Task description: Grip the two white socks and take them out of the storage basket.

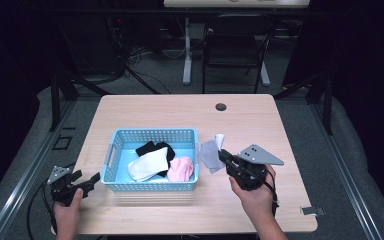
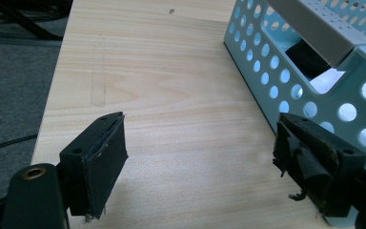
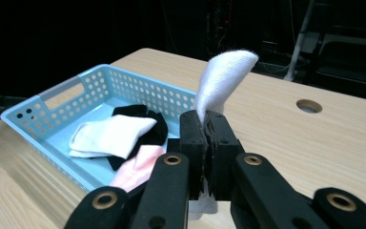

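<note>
We note the right gripper (image 1: 223, 156) just right of the basket (image 1: 152, 135), jaws clamped together on a grey-white sock (image 1: 211, 152). In the high view the sock lies partly on the table (image 1: 155, 107) beside the basket's right wall, one end caught in the jaws. The right gripper view shows what the high view does not: the sock's white tip (image 3: 224, 76) stands up above the closed jaws, and a bit of cloth hangs below them.

The left gripper (image 1: 91, 181) sits at the table's near left corner, close to the basket's left wall, jaws apart with nothing between them. The left gripper view confirms this: bare wood shows between the two pads (image 2: 106, 157), and the basket's perforated wall (image 2: 286, 81) stands just beside the right-hand jaw. We cannot tell whether that jaw touches the wall.

Inside the basket: a black sock (image 1: 155, 148) at the back, a white sock (image 1: 147, 165) over it, a pink one (image 1: 181, 169) at the near right corner. The basket wall stands between the held sock and these three.

Around: a round hole (image 1: 221, 106) in the table's far edge, a small metal piece (image 1: 312, 210) at the near right, a chair (image 1: 235, 45) and cables on the floor beyond. The right gripper view also shows the hole (image 3: 309, 105) past the sock.
</note>
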Tool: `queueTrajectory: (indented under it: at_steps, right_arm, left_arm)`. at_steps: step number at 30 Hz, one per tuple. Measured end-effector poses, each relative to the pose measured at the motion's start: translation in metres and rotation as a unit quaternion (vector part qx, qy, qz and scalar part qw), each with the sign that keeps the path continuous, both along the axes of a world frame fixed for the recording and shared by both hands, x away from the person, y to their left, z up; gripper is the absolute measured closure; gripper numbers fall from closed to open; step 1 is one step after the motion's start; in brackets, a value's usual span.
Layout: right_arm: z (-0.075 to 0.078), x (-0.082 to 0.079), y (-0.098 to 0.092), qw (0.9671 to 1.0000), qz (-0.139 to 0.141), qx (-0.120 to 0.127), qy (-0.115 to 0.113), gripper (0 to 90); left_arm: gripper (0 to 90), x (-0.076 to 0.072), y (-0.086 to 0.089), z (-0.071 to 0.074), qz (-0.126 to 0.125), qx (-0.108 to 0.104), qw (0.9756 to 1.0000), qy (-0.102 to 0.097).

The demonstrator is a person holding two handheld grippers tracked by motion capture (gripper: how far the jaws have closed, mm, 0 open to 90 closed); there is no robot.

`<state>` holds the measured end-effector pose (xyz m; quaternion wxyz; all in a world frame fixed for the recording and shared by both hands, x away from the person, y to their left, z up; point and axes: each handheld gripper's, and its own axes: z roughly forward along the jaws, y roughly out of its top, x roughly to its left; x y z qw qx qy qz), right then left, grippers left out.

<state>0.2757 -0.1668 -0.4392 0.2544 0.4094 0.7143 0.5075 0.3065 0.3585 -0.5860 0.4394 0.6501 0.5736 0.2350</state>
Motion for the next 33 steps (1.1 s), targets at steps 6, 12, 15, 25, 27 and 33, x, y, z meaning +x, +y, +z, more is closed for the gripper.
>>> queueTrajectory:
  at_steps: [6,12,15,25,27,33]
  right_arm:
    - [-0.014,-0.001,-0.007,0.9998,-0.01,-0.002,0.019,87.1]
    - [-0.031,-0.002,-0.012,0.9991,-0.018,-0.001,0.037,87.1]
    - [-0.044,0.001,-0.018,0.9983,-0.028,-0.002,0.051,87.1]
    - [-0.076,0.017,-0.049,0.9916,-0.085,0.011,0.096,87.0]
    - [-0.081,0.019,-0.055,0.9899,-0.096,0.013,0.103,87.0]
    - [-0.093,0.025,-0.067,0.9843,-0.123,0.004,0.127,86.9]
  left_arm:
    - [18.3,0.0,0.0,0.0,0.0,0.001,1.0,0.0]
    - [18.3,0.0,0.0,0.0,-0.001,0.001,1.0,0.001]
    - [18.3,0.0,0.0,0.0,-0.001,0.001,1.0,0.001]
    - [18.3,0.0,0.0,0.0,-0.001,0.0,1.0,0.002]
    - [18.3,0.0,-0.001,0.0,-0.001,0.001,1.0,0.002]
    - [18.3,0.0,0.0,0.0,-0.001,0.0,1.0,0.001]
